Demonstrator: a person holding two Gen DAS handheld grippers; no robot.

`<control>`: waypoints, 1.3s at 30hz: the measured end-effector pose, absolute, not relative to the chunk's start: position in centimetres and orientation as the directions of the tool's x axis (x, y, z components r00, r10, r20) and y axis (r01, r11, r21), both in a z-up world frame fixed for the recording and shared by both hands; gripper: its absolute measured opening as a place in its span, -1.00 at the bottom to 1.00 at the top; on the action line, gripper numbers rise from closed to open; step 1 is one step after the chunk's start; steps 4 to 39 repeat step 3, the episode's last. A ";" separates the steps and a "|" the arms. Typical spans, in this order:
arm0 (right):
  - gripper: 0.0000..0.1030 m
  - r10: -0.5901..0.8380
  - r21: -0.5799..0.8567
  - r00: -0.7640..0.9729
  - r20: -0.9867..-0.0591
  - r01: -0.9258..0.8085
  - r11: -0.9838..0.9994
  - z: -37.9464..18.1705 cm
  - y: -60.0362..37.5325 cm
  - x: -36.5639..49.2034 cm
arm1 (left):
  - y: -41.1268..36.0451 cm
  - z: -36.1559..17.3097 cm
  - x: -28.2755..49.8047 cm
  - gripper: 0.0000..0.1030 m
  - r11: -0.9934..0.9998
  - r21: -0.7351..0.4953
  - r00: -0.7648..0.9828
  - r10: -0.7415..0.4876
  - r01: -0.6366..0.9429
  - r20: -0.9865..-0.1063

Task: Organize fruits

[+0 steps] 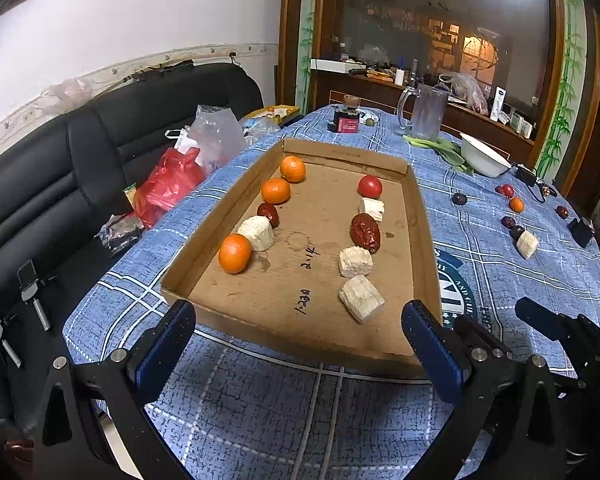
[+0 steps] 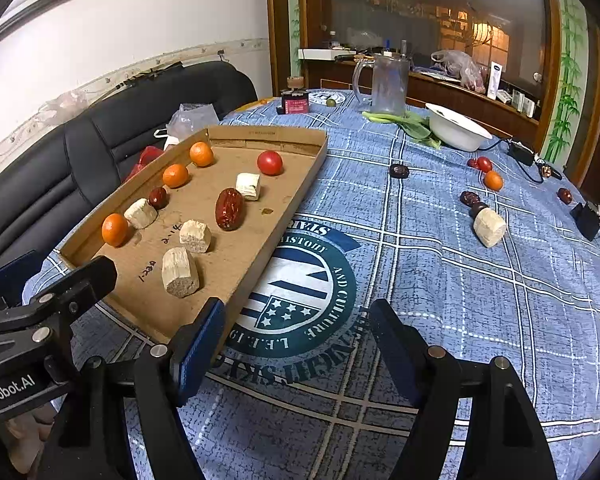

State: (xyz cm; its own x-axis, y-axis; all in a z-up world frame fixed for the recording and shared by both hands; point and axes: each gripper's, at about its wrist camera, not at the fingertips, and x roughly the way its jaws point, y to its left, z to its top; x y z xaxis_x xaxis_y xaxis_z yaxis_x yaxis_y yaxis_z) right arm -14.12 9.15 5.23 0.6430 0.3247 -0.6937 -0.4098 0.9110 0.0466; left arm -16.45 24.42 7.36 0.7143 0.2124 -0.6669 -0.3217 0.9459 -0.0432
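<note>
A cardboard tray (image 1: 422,240) (image 2: 296,196) lies on the blue checked tablecloth. Along its left side lie three oranges (image 1: 235,253) (image 2: 115,230), a pale chunk (image 1: 257,233) and a small red date (image 1: 269,214). Along its right lie a tomato (image 1: 370,186) (image 2: 270,162), a large red date (image 1: 365,233) (image 2: 229,209) and three pale chunks (image 1: 361,298) (image 2: 180,273). Loose fruit lies to the right on the cloth: a pale chunk (image 2: 489,227), dates (image 2: 469,198), an orange (image 2: 493,180). My left gripper (image 1: 298,344) is open and empty before the tray's near edge. My right gripper (image 2: 296,348) is open and empty beside the tray's near right corner.
A glass jug (image 2: 388,84), a white bowl (image 2: 458,128), greens (image 2: 412,124) and a small jar (image 2: 295,101) stand at the table's far end. A black sofa (image 1: 60,184) with plastic bags (image 1: 168,184) runs along the left. A black clip (image 2: 588,218) sits at the right edge.
</note>
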 end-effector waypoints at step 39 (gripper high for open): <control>0.56 0.327 0.052 0.647 -0.689 -0.405 0.913 5.4 8.8 -14.3 | 24.1 7.6 -16.6 1.00 0.946 -0.035 0.712 0.217 -0.322 -0.668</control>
